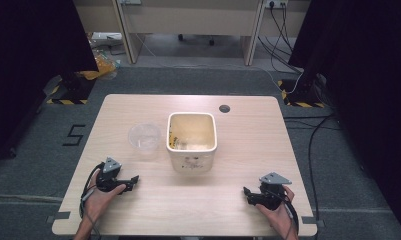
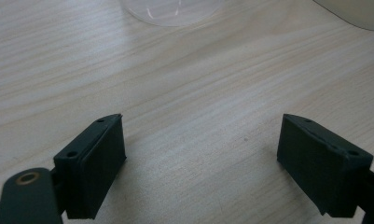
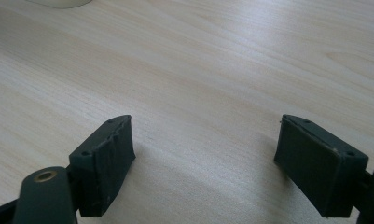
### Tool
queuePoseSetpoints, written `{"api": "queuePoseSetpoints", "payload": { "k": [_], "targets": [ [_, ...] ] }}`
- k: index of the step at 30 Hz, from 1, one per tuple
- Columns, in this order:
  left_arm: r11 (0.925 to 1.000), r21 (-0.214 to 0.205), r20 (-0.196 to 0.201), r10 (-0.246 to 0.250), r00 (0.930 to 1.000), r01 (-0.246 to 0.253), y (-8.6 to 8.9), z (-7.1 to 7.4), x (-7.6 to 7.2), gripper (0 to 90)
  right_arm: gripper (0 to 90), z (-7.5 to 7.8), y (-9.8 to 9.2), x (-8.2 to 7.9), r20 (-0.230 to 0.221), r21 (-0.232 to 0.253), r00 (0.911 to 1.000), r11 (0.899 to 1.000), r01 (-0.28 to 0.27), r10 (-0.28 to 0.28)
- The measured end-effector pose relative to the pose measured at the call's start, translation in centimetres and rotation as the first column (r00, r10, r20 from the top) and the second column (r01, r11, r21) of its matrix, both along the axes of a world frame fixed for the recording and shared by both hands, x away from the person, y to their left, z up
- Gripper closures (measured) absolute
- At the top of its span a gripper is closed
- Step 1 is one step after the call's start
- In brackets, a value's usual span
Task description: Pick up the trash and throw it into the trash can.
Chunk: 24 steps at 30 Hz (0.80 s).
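A cream square bucket (image 1: 192, 141) stands in the middle of the wooden table (image 1: 248, 130), with something pale lying at its bottom. Just left of it sits a clear plastic cup (image 1: 144, 136), whose rim also shows as the clear cup (image 2: 170, 9) in the left gripper view. My left gripper (image 1: 133, 182) rests near the front left of the table, open, jaws wide apart over bare wood (image 2: 201, 154). My right gripper (image 1: 247, 195) rests at the front right, open as well, with nothing between its jaws (image 3: 203, 163). The bucket's base (image 3: 58, 3) shows far off.
A round grommet (image 1: 224, 108) is set in the table's far edge. Beyond the table stand desks, cables (image 1: 278, 30) and stand bases with striped tape (image 1: 68, 95). Dark curtains hang on both sides.
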<state>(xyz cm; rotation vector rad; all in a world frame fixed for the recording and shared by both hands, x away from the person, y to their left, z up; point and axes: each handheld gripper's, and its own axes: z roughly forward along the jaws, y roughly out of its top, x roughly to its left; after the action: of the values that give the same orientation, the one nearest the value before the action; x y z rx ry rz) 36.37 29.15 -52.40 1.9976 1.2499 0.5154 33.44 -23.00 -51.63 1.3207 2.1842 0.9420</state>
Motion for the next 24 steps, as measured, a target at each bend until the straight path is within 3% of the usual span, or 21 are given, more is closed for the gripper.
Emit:
{"api": "queuePoseSetpoints", "payload": {
  "k": [6,13,17,24],
  "targets": [
    [0.9997,-0.023,-0.012,0.005,0.9999,-0.005,0.2,0.2,0.0,14.9,19.0,0.0,0.0,0.0,-0.002,-0.001,1.0000,1.000,-0.001,0.001],
    [0.9988,-0.050,0.012,0.001,0.9999,0.000,0.1,1.7,0.1,14.9,19.0,0.0,0.0,0.0,0.000,-0.001,1.0000,1.000,0.000,0.000],
    [0.9963,-0.085,0.041,-0.007,0.9991,0.011,-0.1,4.0,0.8,14.9,18.9,0.0,0.0,0.0,0.000,-0.001,1.0000,1.000,0.000,0.000],
    [0.9953,-0.091,0.085,-0.024,0.9961,0.032,-0.7,6.9,2.3,14.9,18.3,0.0,0.1,0.0,-0.003,0.002,1.0000,1.000,0.000,0.000]
  ]
}}
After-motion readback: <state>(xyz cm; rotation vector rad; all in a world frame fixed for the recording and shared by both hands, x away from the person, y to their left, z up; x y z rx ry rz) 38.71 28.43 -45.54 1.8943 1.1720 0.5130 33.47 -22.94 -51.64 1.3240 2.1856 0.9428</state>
